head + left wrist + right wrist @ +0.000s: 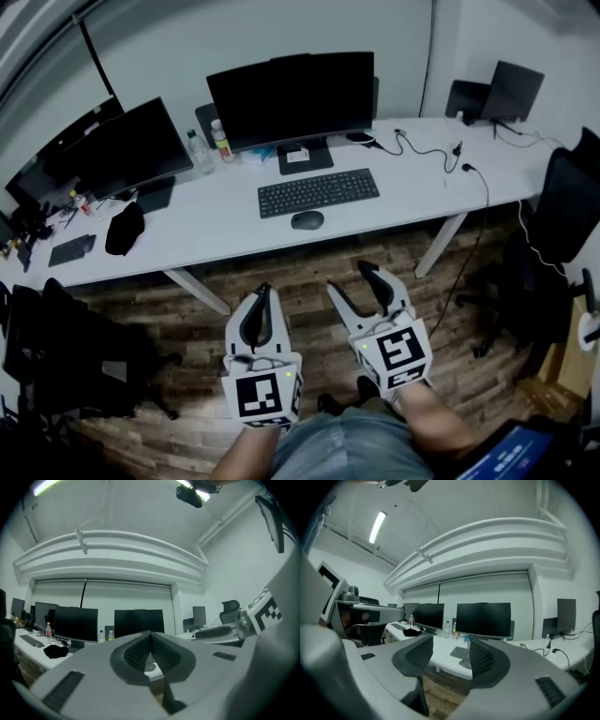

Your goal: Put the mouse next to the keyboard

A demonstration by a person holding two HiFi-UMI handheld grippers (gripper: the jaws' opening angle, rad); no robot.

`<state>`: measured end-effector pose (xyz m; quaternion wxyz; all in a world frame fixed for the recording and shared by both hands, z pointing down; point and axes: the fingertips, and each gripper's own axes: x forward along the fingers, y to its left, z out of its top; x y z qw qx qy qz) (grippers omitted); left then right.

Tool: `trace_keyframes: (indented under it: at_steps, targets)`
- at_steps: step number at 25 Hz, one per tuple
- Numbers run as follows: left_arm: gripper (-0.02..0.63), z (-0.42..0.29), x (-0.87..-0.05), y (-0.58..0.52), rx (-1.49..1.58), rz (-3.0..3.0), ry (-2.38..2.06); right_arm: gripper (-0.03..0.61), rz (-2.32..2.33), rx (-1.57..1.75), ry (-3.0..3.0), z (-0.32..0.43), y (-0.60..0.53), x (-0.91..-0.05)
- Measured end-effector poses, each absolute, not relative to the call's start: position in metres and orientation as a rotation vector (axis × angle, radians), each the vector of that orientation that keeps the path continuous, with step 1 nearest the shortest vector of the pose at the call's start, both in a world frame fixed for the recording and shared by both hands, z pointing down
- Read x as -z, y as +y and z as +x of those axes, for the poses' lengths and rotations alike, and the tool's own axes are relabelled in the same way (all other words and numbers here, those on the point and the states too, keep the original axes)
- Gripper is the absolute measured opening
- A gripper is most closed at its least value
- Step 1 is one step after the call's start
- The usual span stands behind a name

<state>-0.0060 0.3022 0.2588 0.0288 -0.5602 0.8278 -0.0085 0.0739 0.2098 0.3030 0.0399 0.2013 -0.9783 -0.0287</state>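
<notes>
Short of the desk (225, 230), jaws of the left gripper (262, 291) meet, empty; those of the right gripper (352, 278) stand parted, empty.

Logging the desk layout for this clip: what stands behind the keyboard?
Behind the keyboard stands the monitor on its dark base, with a white card on it. The desk behind the screen is covered.

The long white desk (225, 220) has bare top along its front edge on both sides of the small black oval mouse (307, 219), which lies just in front of the flat black keyboard (319, 192). Towards the left end the bare top stops at a black cloth bundle (124, 230), and towards the right end at a thin black cable (467, 169). The wide black monitor (291, 98) closes off the back edge. The wooden floor (309, 267) before the front edge lies open.
</notes>
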Motion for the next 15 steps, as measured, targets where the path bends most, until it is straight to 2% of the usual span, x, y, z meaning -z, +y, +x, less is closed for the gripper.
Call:
trace_keyframes:
  at_steps: [15]
  targets:
    - [0.005, -0.028, -0.268, 0.273, 0.032, -1.744, 2.556, 0.241, 0.624, 0.136, -2.970, 0.054, 0.181, -0.305]
